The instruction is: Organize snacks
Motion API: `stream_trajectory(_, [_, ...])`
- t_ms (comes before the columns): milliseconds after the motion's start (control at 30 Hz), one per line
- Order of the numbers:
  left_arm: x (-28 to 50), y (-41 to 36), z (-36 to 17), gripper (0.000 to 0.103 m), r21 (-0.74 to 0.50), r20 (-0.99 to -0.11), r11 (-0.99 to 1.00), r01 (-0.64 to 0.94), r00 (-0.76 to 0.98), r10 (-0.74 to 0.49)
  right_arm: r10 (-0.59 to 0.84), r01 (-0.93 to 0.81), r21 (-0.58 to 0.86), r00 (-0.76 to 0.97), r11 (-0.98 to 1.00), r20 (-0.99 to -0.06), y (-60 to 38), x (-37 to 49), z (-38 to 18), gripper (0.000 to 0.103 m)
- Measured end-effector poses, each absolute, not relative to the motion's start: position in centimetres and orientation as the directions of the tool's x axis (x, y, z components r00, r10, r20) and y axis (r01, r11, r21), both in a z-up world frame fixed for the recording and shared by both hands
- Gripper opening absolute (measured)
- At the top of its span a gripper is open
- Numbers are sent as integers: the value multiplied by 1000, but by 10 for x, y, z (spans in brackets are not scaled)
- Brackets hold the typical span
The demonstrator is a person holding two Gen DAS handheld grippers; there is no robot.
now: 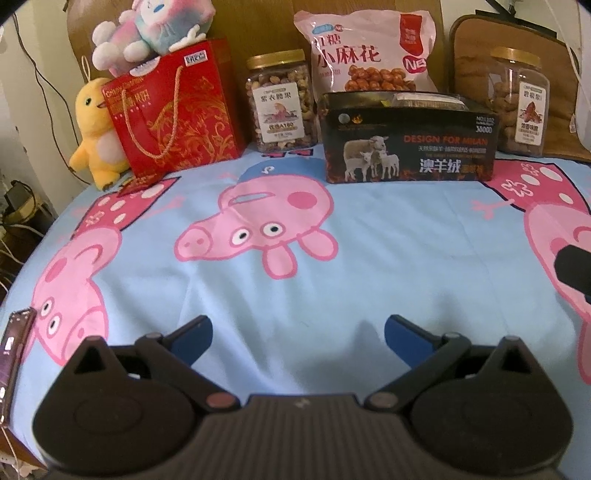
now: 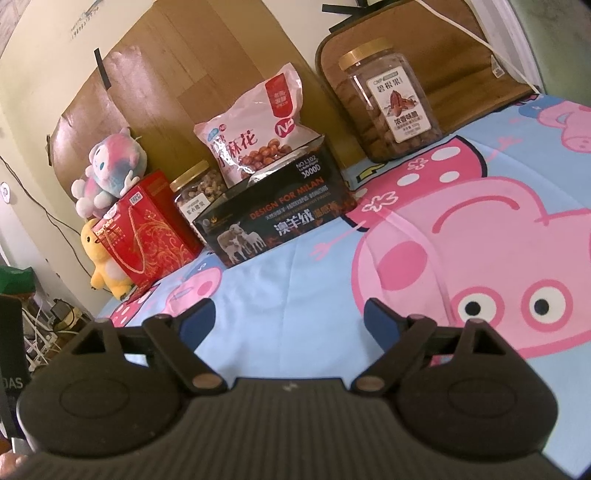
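Note:
Along the far side of the bed stand a red gift bag (image 1: 177, 110) (image 2: 147, 236), a gold-lidded jar of mixed nuts (image 1: 280, 101) (image 2: 199, 192), a pink bag of fried dough twists (image 1: 365, 51) (image 2: 258, 133) behind a black box with sheep on it (image 1: 406, 142) (image 2: 273, 218), and a jar of pecans (image 1: 519, 99) (image 2: 391, 103) at the right. My left gripper (image 1: 298, 334) hovers open over the sheet, well short of them. My right gripper (image 2: 289, 316) is open too, nothing between its blue pads. A black part of it (image 1: 572, 275) shows at the left wrist view's right edge.
The pig-print bedsheet (image 1: 332, 288) (image 2: 295, 280) covers the bed. A yellow plush (image 1: 94, 136) (image 2: 99, 262) and a pink-blue plush (image 1: 151, 26) (image 2: 110, 170) sit by the gift bag. A brown cushion (image 2: 461, 48) leans behind the pecan jar. Cables lie off the left edge.

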State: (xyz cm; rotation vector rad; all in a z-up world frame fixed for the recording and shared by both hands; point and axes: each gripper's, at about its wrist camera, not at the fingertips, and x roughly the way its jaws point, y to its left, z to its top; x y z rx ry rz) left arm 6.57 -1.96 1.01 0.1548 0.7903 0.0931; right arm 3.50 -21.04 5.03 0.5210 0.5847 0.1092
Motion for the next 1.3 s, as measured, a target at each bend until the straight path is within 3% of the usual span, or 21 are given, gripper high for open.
stream_trajectory(433, [64,-11,20,103,291,-586,950,-111,764,269,249,31,501,841,865,-481,-211,33,53,89])
stream_trajectory(1300, [58,-12,20,103,286,-601,955,-77,762,241,249,17,504,855,864,-456,-212,28,57,89])
